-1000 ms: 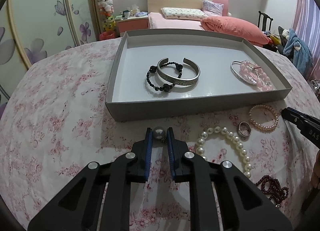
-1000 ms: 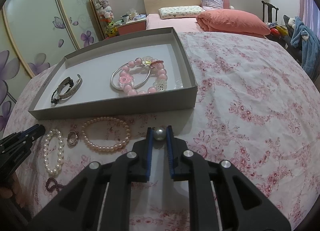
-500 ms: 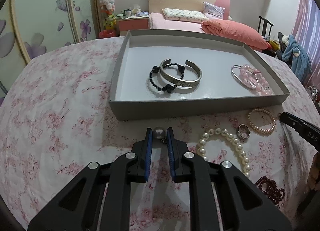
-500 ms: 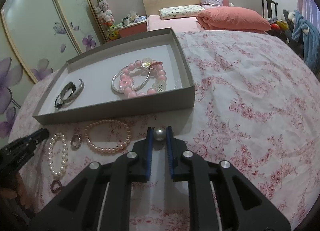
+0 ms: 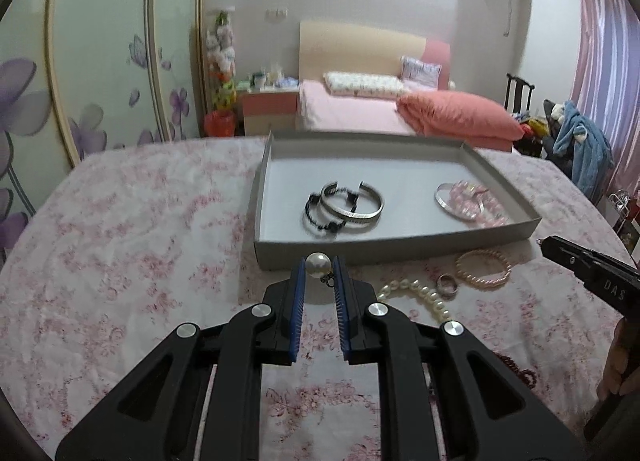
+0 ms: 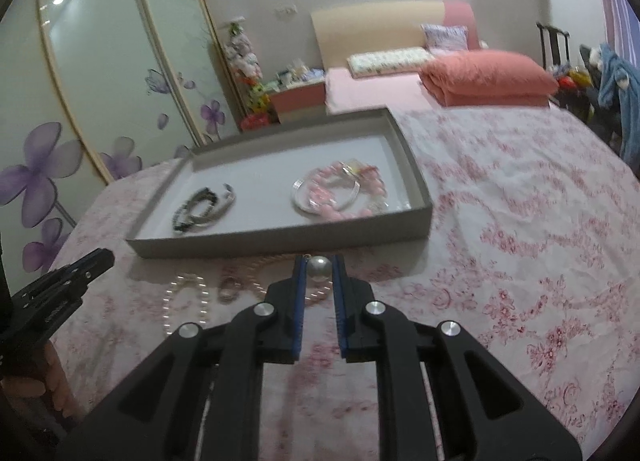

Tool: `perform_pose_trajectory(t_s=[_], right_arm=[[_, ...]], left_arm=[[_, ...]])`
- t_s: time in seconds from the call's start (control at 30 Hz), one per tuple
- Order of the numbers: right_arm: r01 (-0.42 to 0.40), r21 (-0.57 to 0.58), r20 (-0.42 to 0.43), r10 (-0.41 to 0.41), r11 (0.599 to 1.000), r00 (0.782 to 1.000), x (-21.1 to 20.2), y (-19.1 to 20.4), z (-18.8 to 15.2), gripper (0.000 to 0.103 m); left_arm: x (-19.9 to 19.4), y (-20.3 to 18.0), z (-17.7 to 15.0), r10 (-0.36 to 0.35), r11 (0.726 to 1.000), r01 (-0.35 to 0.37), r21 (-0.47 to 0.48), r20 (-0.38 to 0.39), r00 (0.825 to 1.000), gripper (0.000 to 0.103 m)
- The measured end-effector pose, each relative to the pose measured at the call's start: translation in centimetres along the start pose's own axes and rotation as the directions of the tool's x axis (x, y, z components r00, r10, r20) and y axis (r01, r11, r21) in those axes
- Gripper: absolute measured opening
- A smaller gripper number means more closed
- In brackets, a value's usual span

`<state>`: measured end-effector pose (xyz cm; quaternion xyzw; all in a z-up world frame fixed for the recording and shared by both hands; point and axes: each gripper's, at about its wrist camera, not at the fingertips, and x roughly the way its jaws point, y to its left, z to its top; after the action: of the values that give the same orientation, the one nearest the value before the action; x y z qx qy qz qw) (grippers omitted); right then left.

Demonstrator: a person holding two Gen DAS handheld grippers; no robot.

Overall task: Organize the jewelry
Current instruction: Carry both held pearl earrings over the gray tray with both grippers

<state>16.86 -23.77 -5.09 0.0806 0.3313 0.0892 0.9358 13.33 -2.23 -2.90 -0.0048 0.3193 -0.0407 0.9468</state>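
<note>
My left gripper [image 5: 319,266] is shut on a pearl earring [image 5: 317,264], held above the flowered cloth in front of the grey tray [image 5: 400,249]. My right gripper [image 6: 319,268] is shut on a second pearl earring [image 6: 319,267], also in front of the tray [image 6: 280,239]. In the tray lie a silver cuff with a black bead bracelet [image 5: 344,207] and a pink bead bracelet with a silver bangle [image 5: 466,203]. On the cloth lie a white pearl bracelet [image 5: 420,295], a ring [image 5: 446,284] and a pink pearl bracelet [image 5: 484,269].
The table has a pink flowered cloth [image 5: 120,241]. A dark red bead bracelet [image 5: 520,373] lies at the right near the other gripper's body [image 5: 592,277]. A bed with a pink quilt [image 5: 456,119] and a flowered wardrobe stand behind.
Both grippers have risen and tilted up with their pearl earrings still held, so the tray looks farther away and more of the room shows.
</note>
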Motion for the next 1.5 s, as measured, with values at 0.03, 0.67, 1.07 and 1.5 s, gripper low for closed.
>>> perform_pose_trajectory(t_s=[0.03, 0.67, 1.07, 1.5], right_arm=[[-0.002, -0.009, 0.014, 0.002, 1.0, 1.0, -0.4, 0.3, 0.0, 0.014], [0.149, -0.165, 0.353, -0.082, 0.975, 0.932, -6.9, 5.3, 1.4, 0.014], [0.177, -0.163, 0.415, -0.095, 0.971, 0.905, -6.5, 6.0, 4.0, 0.014], [0.011, -0.022, 0.229, -0.005, 1.0, 0.973, 1.1, 2.3, 7.3, 0.014]], left_arm=[[-0.4, -0.3, 0.1, 0.002, 1.0, -0.002, 0.007, 0.02, 1.0, 0.015], [-4.5, -2.1, 1.0, 0.046, 0.998, -0.055, 0.033, 0.237, 0.97, 0.015], [-3.7, -2.4, 2.9, 0.062, 0.997, -0.074, 0.032, 0.267, 0.962, 0.015], [2.7, -2.3, 5.5, 0.003, 1.0, -0.006, 0.02, 0.157, 0.988, 0.015]])
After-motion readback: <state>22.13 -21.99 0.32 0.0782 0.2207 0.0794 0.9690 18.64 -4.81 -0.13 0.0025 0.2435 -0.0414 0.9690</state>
